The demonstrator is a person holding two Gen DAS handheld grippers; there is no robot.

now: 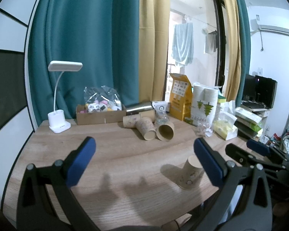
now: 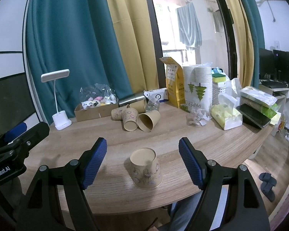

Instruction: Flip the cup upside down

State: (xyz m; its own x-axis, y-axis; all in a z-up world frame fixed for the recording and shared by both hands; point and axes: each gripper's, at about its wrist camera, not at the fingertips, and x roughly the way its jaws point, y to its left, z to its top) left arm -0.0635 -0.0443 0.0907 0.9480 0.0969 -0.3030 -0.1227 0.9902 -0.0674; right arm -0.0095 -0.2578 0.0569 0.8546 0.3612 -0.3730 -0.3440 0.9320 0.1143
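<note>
A brown paper cup [image 2: 146, 170] with drawings stands upside down on the wooden table [image 2: 231, 142], its flat base up, near the front edge. My right gripper [image 2: 142, 144] is open and empty, its blue pads on either side of the cup and a little behind it, not touching. In the left wrist view the same cup [image 1: 190, 173] shows partly hidden behind my left gripper's right finger. My left gripper [image 1: 144, 144] is open and empty, to the left of the cup.
Several brown cups [image 2: 138, 118] lie on their sides at mid-table. Behind them are a cardboard box of toys [image 2: 94, 109], a white desk lamp [image 2: 60, 119], a steel tumbler [image 2: 132, 99], a yellow bag [image 2: 173, 82], packed paper cups [image 2: 197, 84] and bags [image 2: 227, 117].
</note>
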